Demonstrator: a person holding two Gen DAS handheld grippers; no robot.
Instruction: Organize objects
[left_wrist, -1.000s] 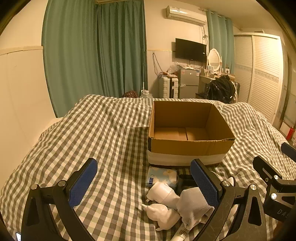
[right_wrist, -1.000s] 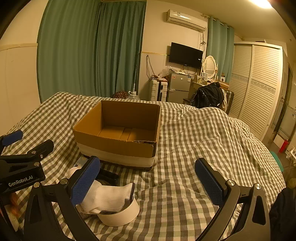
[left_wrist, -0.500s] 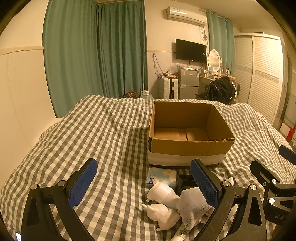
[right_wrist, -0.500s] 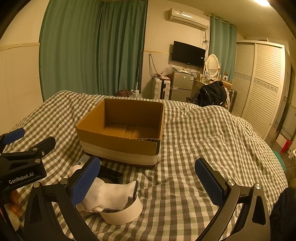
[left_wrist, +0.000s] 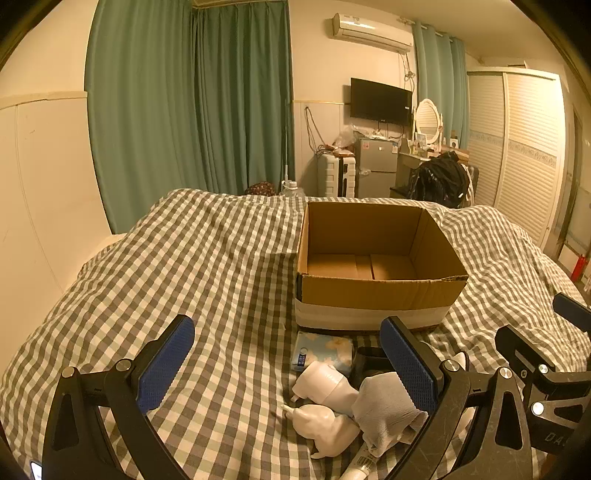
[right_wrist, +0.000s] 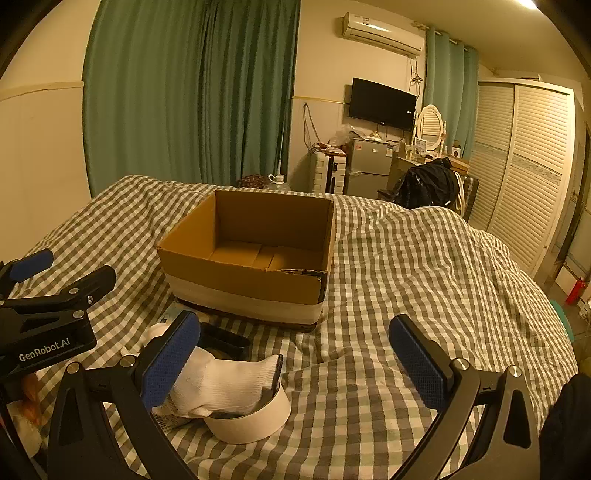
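Note:
An open, empty cardboard box (left_wrist: 380, 291) (right_wrist: 236, 273) sits on the checked bedspread. In front of it lies a pile: a blue patterned pack (left_wrist: 325, 350), two white bottles (left_wrist: 325, 384), a white sock (left_wrist: 384, 410) (right_wrist: 229, 384), a white roll of tape (right_wrist: 251, 417) and a black item (right_wrist: 225, 341). My left gripper (left_wrist: 288, 369) is open and empty, hovering just left of the pile. My right gripper (right_wrist: 295, 363) is open and empty, above the bedspread right of the sock and tape.
The checked bedspread (left_wrist: 184, 280) (right_wrist: 424, 280) spreads wide on both sides of the box. Green curtains, a fridge, a wall TV and a louvred wardrobe stand far behind the bed.
My right gripper has drifted a little to the left, so the box sits further right in its view. The left gripper has hardly moved. Both stay open.

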